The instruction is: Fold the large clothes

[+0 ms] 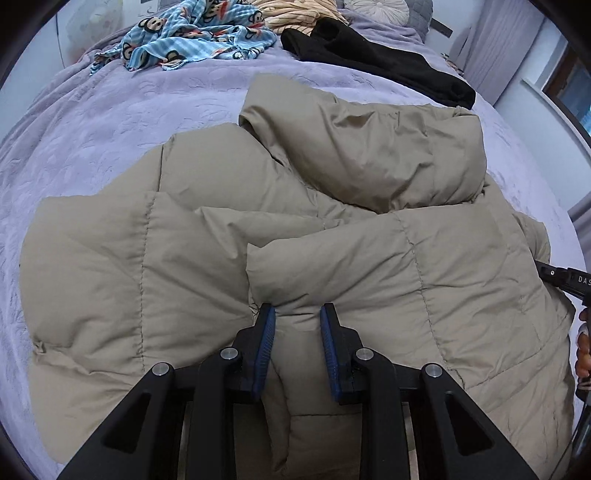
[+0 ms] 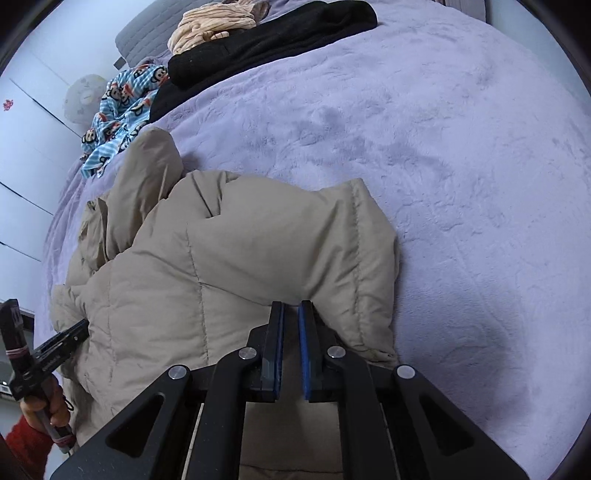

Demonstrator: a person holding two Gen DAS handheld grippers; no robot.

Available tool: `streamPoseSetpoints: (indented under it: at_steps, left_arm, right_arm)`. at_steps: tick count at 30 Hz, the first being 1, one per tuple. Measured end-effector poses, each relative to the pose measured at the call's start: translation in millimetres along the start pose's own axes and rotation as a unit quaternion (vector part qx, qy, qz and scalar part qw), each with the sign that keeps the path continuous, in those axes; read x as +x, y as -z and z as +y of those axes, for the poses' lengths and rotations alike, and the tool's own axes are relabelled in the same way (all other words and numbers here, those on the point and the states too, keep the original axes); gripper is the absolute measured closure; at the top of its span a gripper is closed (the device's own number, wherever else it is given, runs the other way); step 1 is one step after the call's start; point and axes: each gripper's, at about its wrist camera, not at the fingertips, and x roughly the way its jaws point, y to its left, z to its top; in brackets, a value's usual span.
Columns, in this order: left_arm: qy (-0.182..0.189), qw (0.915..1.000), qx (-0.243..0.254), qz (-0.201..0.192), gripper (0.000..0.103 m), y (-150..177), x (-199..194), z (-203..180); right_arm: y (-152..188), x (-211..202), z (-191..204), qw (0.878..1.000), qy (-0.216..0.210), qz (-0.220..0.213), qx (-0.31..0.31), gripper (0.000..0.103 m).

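Observation:
A beige puffer jacket lies partly folded on the lilac bed, hood turned over its body. My left gripper pinches a fold of the jacket's near edge between its blue pads, jaws partly apart around the fabric. In the right wrist view the jacket fills the lower left. My right gripper is nearly closed on a fold of the jacket's edge. The right gripper also shows at the right rim of the left wrist view; the left gripper shows at the lower left of the right wrist view.
At the far end of the bed lie a blue monkey-print garment, a black garment and a striped tan garment. Lilac bedspread stretches wide to the right of the jacket. A curtain hangs at the far right.

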Motion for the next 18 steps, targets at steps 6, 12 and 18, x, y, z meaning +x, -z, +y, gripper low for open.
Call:
streamPoseSetpoints:
  at_steps: [6,12,18]
  left_arm:
    - [0.009,0.9998,-0.017,0.008,0.075,-5.1,-6.1,9.4]
    - [-0.026,0.9990,-0.035,0.008,0.075,-4.1,-42.8,17.9]
    - [-0.043,0.9983,-0.033,0.020,0.075,16.3,-83.7,18.7]
  right_arm:
    - [3.9,-19.2,-13.4,0.999,0.038,-0.015,0.011,0.099]
    - [12.0,-40.2,-21.3,0.996,0.076,-0.015,0.036,0.093]
    - [34.2,-71.0,-11.5,0.997,0.056,-0.006,0.059,0.093]
